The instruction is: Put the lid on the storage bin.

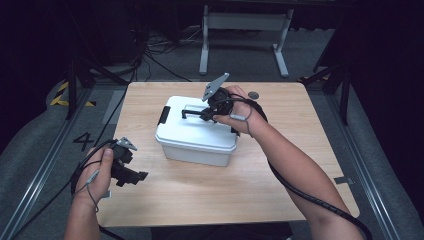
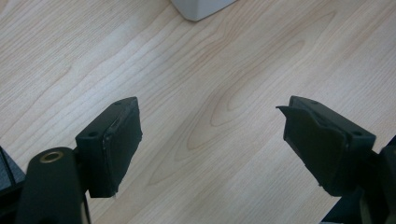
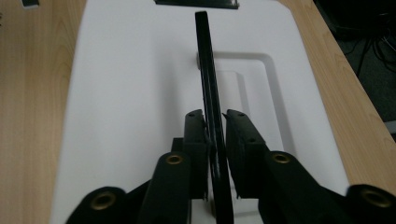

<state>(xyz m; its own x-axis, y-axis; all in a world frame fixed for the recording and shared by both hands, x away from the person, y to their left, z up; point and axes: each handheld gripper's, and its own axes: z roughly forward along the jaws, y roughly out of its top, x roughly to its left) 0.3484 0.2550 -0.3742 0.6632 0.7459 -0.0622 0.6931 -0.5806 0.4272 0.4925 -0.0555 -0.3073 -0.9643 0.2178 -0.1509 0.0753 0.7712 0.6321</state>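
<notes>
The white storage box sat near the middle of the wooden table, its lid in place and a black latch showing at the lid's nine o'clock end. The right gripper reached in from about two o'clock of the box and lay over the lid, and in the right gripper view its jaws were pinched narrow on the thin black carry handle, which stood raised on edge out of its moulded recess in the lid. The left gripper waited near the table's seven o'clock corner, well apart from the box, with its jaws spread wide over bare wood and nothing between them; a corner of the box showed at twelve o'clock in its view. Judging by this, the grasp on the handle was made and the handle was up, but the box appeared to rest on the table, so lifting or carrying it was probably still to come. Whether the latches were fastened could not be told. A small round dark object lay at the table's far edge, about one o'clock from the box.
</notes>
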